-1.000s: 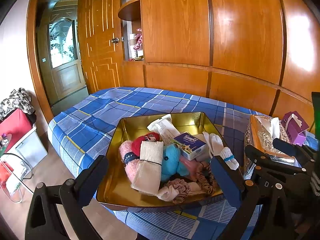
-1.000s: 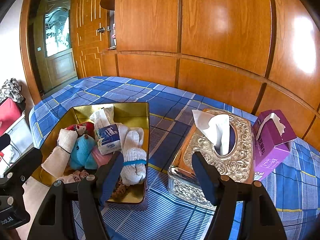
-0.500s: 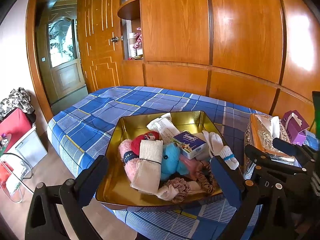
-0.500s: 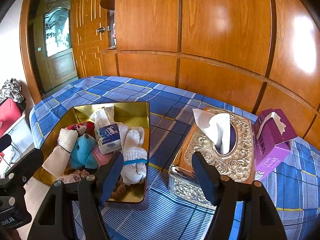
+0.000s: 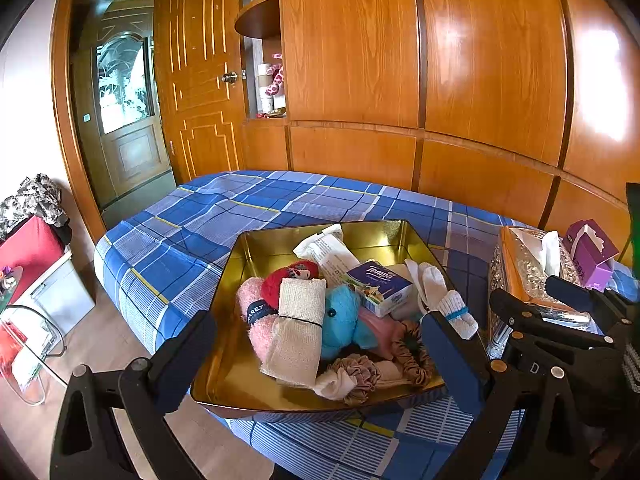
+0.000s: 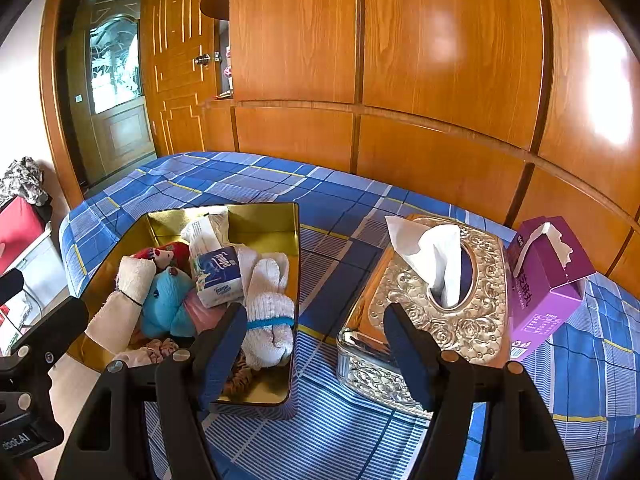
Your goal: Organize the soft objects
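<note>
A gold tray (image 5: 260, 248) lies on the blue checked bed and holds soft things. Among them are a blue plush (image 5: 344, 320), a cream rolled cloth (image 5: 298, 328), a pink towel (image 5: 254, 320), a Tempo tissue pack (image 5: 380, 284), banded white socks (image 5: 444, 296) and scrunchies (image 5: 360, 376). My left gripper (image 5: 318, 344) hovers open before the tray's near edge, holding nothing. My right gripper (image 6: 316, 320) stands open over the sheet between the tray (image 6: 272, 236) and a silver tissue box (image 6: 440, 304). The socks (image 6: 268, 304) lie just behind its left finger.
A purple tissue box (image 6: 548, 276) leans against the silver one at the right. Wooden wall panels (image 6: 440, 80) run behind the bed, with a door (image 5: 200, 80) at the left. A red case (image 5: 28, 248) and a white bin stand on the floor to the left.
</note>
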Demonstrator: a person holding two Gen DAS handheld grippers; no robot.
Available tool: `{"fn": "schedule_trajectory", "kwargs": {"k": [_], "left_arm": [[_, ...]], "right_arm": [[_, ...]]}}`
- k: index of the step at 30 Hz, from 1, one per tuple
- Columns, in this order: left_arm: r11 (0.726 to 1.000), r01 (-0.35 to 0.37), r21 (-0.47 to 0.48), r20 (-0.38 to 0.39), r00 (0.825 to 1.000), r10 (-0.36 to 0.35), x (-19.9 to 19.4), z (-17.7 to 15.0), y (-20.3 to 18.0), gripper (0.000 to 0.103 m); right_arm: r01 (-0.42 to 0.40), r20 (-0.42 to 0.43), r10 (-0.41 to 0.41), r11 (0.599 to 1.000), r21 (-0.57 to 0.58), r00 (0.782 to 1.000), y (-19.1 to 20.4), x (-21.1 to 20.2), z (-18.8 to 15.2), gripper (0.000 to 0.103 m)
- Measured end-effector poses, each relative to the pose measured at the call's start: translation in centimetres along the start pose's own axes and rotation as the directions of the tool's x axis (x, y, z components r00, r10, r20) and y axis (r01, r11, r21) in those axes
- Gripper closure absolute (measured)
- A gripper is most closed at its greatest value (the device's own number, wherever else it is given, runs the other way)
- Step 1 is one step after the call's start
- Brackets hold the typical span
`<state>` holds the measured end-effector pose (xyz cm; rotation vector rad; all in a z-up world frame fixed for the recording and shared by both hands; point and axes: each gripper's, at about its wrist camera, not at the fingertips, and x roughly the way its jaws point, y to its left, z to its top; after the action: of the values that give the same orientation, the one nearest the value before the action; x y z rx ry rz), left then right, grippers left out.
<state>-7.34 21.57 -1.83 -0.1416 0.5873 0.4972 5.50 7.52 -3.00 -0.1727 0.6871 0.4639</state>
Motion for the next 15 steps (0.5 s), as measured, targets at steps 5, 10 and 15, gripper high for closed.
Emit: {"fn": "schedule_trajectory", "kwargs": {"k": [5,10,15], "left_arm": [[1.000,0.003,-0.001,0.001,1.000,-0.003,-0.04,0.01,-0.01,0.000],[1.000,0.009,-0.004,-0.002,1.000,-0.009,-0.05,0.05,-0.07,0.000],[1.000,0.003,-0.004,-0.001,1.000,-0.003,-0.17,0.19,-0.11,0.000]], "right_arm": [[0.000,-0.001,0.000,1.000,-0.001,1.000,0.00,-0.06,-0.02,0.031],[0.001,0.000,-0.001,1.000,-0.001,1.000,0.00,-0.05,-0.03,0.031],[0.003,-0.003,-0.003,1.000,-0.001,1.000,0.01,-0.01,-0.12,0.031]]}}
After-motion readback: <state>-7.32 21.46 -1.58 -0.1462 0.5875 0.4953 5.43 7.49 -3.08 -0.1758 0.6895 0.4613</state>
